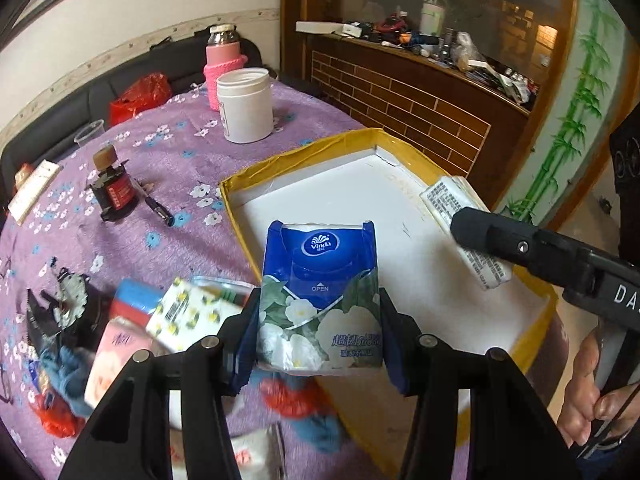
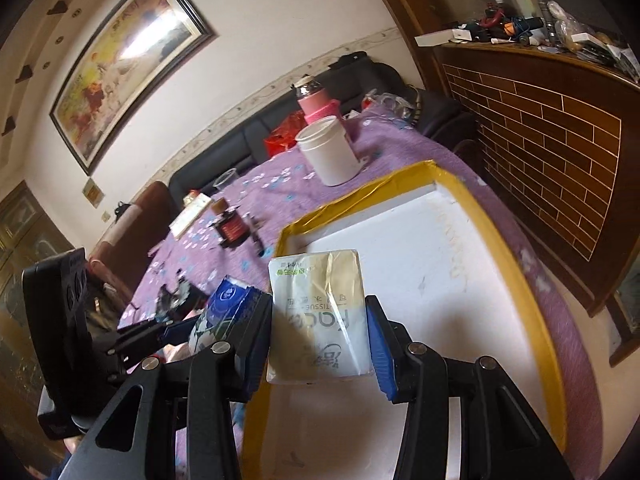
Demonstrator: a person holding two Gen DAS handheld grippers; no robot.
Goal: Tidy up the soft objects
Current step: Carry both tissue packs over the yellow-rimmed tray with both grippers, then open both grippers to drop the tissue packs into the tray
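Tools (image 1: 318, 312) (image 2: 320, 332) with tissue packs (image 1: 318, 300) (image 2: 320, 312) over tray (image 1: 404, 184)

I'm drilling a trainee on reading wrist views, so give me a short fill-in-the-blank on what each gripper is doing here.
1. The left gripper is shut on a ____ Vinda tissue pack.
2. The right gripper is shut on a ____ tissue pack.
3. The shallow white tray has a ____ taped rim.
4. Behind the white jar stands a ____ bottle.

Missing words: blue; white; yellow; pink
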